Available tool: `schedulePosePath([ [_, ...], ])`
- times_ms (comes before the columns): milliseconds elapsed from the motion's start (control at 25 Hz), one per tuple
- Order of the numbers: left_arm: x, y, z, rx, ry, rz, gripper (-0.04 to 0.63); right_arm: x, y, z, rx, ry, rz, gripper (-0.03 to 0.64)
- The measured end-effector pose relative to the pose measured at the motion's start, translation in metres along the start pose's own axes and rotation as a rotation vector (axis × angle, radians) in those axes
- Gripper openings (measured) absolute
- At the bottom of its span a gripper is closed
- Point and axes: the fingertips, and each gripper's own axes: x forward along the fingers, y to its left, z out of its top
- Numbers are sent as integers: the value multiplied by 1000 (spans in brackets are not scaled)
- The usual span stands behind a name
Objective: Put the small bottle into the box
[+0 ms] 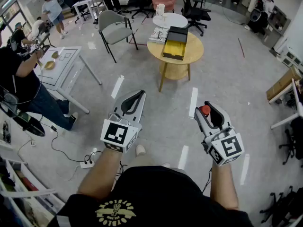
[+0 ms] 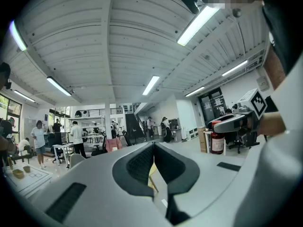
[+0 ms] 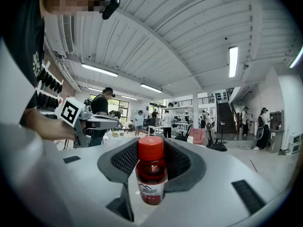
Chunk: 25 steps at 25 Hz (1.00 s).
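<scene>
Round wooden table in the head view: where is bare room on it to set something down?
Free: the tabletop right of the box, out to the rim, and a narrow strip in front of the box. Crowded: the left side, where a magazine lies beside the box.

This is a big open office or lab. Ahead of the left tongs (image 1: 140,94) stand a round wooden table (image 1: 196,51) and desk chairs (image 1: 196,11), and people (image 1: 52,8) work at white tables (image 1: 59,74) to their left. Long lights (image 2: 196,25) run overhead.

Print on the small bottle (image 3: 151,174) seems unreadable.
</scene>
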Motion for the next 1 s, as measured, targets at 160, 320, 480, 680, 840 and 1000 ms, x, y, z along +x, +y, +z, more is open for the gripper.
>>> schedulePosePath([
  [160, 4, 4, -5, -12, 12, 3, 18, 1, -3, -1, 7, 2, 0, 167],
  [320, 13, 5, -8, -22, 8, -1, 17, 2, -12, -6, 17, 7, -13, 167],
  [480, 26, 6, -11, -14, 3, -14, 17, 7, -23, -8, 17, 6, -31, 166],
  [680, 46, 14, -17, -16, 25, -42, 17, 22, -35, -7, 33, 12, -45, 166],
  [840, 67, 26, -22, -34, 25, -63, 17, 41, -49, -6, 46, 13, -48, 166],
  [1000, 88, 50, -27, -47, 35, -55, 17, 65, -60, -4, 53, 15, -54, 166],
])
